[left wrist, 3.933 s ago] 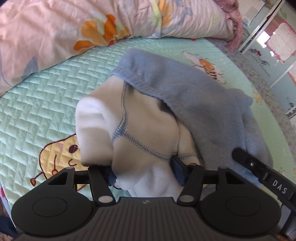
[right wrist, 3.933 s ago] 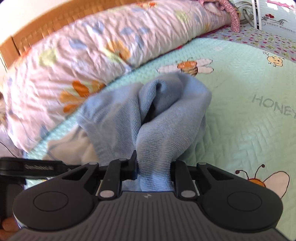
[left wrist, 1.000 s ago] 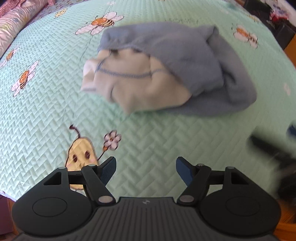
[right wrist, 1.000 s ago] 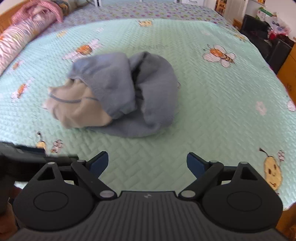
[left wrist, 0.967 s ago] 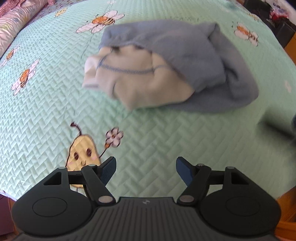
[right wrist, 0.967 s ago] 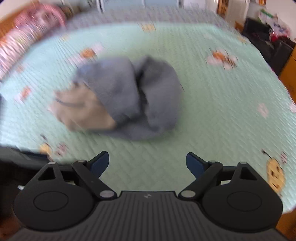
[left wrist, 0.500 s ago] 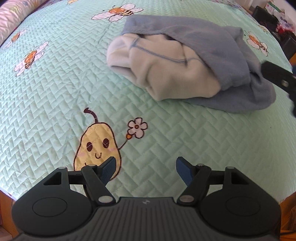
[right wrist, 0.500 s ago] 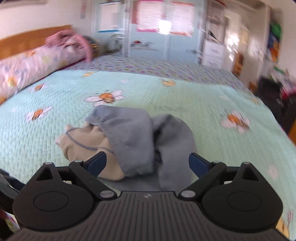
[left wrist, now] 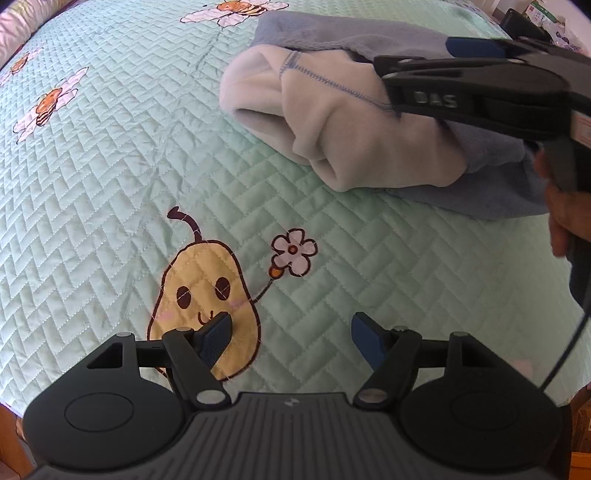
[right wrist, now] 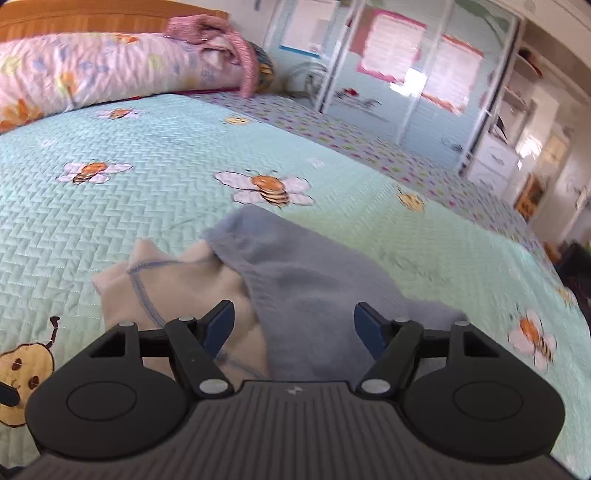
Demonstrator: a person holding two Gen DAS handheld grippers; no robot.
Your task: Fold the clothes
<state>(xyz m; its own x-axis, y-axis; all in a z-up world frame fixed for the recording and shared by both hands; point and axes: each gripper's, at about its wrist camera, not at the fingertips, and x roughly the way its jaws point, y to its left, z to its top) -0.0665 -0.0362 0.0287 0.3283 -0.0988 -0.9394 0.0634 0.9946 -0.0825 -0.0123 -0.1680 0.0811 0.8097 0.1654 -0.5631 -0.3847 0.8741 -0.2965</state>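
folded garment on quilted bedspread, two hand-held grippers

item 1: garment bundle (left wrist: 369, 122). fleece piece, blue outside with a cream lining and blue stitching, folded into a compact bundle. it lies on the bedspread, beyond the pear motif and toward the far side from it. the cream part faces the pear motif; the blue part (right wrist: 314, 288) wraps over and behind it. a bee motif (right wrist: 264, 188) sits just past the bundle's far edge.

item 2: bedspread (left wrist: 92, 166). mint-green, quilted in a herringbone pattern, printed with bees, flowers and a yellow pear motif (left wrist: 205, 295) holding a small flower (left wrist: 294, 252). the pear motif lies well short of the bundle, apart from it.

item 3: left gripper (left wrist: 291, 336). black body, blue pads. jaws stand apart with nothing between them; it hangs over the pear motif, pointing steeply down, clear of the bundle.

item 4: right gripper (right wrist: 294, 325). black body, blue pads. jaws are apart and closing, with the near top of the bundle lying between them; the pads do not press on the cloth. in the left wrist view it reaches over the bundle from the side opposite the pear motif, with a hand (left wrist: 567, 218) on its handle.

item 5: floral pillow (right wrist: 92, 77). pink, lies far beyond the bundle, by a wooden headboard (right wrist: 92, 11), with a pink knitted cloth (right wrist: 221, 40) at its end.
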